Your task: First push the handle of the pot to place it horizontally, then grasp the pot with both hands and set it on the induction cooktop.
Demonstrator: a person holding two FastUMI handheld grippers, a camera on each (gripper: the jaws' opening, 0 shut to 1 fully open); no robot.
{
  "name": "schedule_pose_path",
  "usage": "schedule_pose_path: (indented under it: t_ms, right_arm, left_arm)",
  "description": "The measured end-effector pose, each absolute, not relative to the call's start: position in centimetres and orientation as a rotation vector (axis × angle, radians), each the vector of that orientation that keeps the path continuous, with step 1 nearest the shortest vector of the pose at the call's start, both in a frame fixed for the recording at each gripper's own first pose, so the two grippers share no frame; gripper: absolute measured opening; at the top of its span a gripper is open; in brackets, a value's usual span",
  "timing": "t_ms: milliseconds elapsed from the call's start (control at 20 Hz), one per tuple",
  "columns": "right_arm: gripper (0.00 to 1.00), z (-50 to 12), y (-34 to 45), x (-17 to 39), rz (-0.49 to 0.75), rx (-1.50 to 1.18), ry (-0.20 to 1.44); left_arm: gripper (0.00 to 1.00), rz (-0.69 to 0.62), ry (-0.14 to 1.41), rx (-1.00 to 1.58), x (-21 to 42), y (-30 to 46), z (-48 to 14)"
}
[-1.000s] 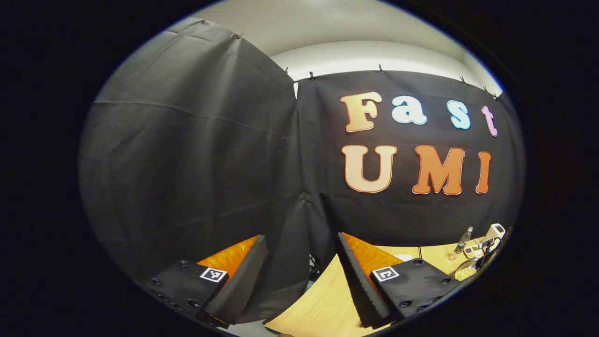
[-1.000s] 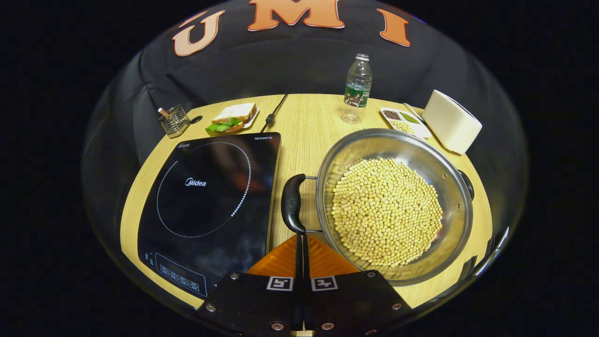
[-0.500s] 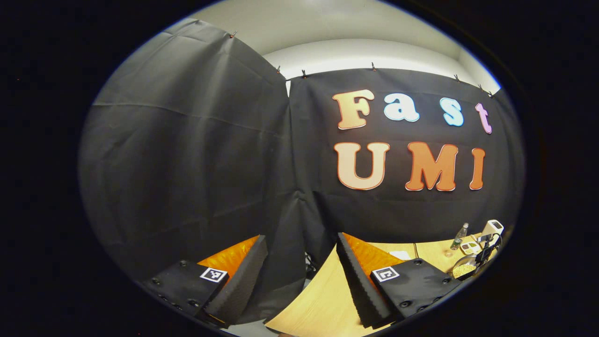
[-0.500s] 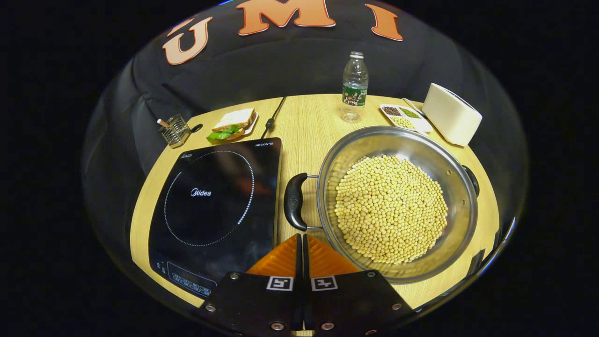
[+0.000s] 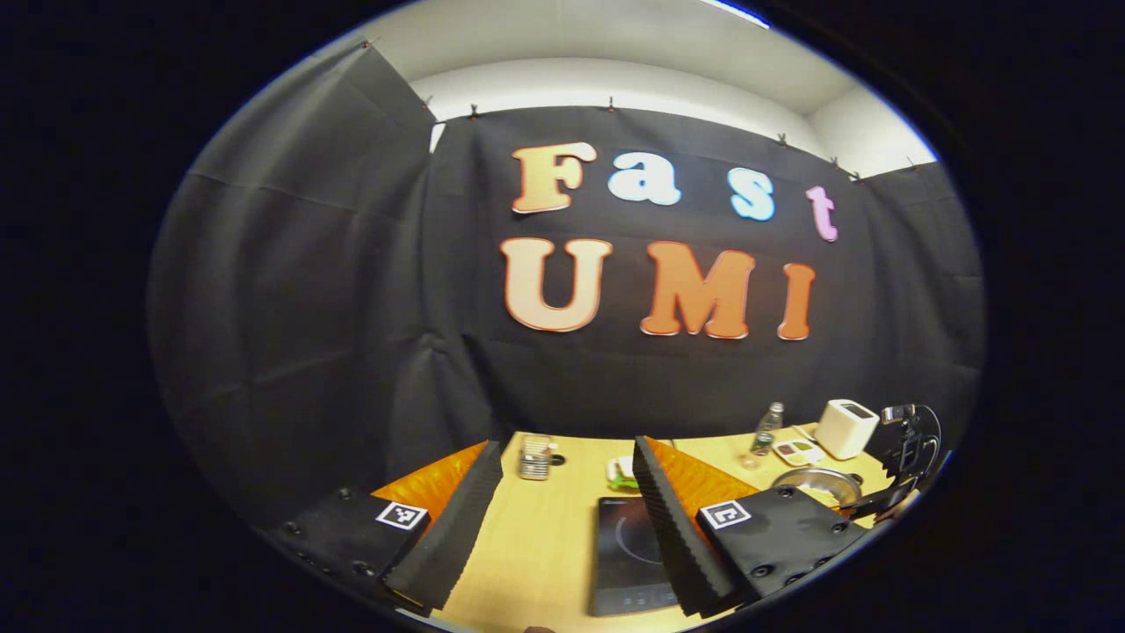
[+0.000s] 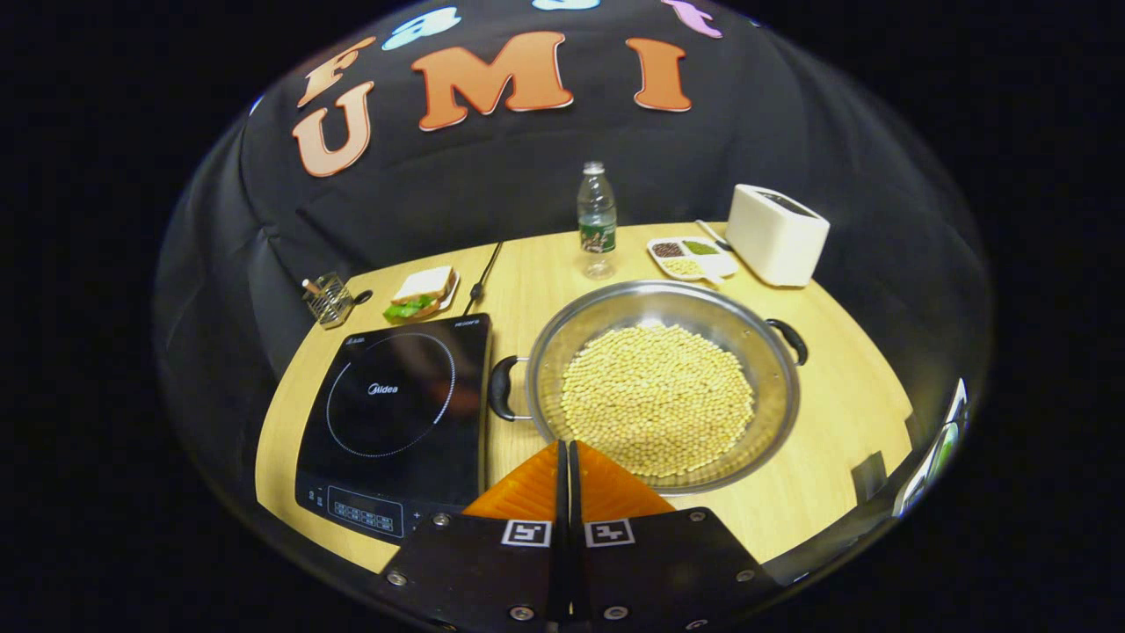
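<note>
A steel pot [image 6: 773,422] full of pale beans stands on the wooden table, its black handles [image 6: 501,389] pointing left and right. To its left lies the black induction cooktop [image 6: 395,413]. My right gripper [image 6: 562,448] is shut with nothing in it, a little in front of the pot's near rim. In the left gripper view my left gripper [image 5: 562,475] is open and empty, high off the table; the cooktop [image 5: 624,554] lies between its fingers far below and the pot [image 5: 822,482] shows at the right, with the right gripper's body [image 5: 905,448] beside it.
Along the table's far edge stand a wire utensil holder [image 6: 330,299], a sandwich on a plate [image 6: 422,294], a water bottle [image 6: 597,220], a divided snack tray [image 6: 694,257] and a white toaster [image 6: 778,233]. A black cable [image 6: 482,277] runs back from the cooktop.
My right gripper has drawn back and up from the pot's left handle. My left gripper has swung right, bringing the table, cooktop and pot into its view.
</note>
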State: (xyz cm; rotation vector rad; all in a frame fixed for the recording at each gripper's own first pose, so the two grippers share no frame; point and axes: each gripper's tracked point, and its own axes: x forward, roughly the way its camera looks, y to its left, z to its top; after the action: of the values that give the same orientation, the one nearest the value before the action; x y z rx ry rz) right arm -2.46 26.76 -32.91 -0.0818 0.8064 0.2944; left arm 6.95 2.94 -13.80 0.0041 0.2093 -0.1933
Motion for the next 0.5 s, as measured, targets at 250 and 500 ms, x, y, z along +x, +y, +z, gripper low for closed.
schedule_pose_path:
  t_ms: [250,500]
  right_arm:
    - [0.0,-31.2,22.1,-0.5,0.223,-0.068,0.759]
    - [0.0,-31.1,18.3,4.0,0.214,-0.053,0.747]
  left_arm:
    - [0.98,-0.36,0.291,-0.057,6.7,-6.5,-17.4]
    - [0.98,-0.422,0.355,-0.094,6.8,-15.0,-21.1]
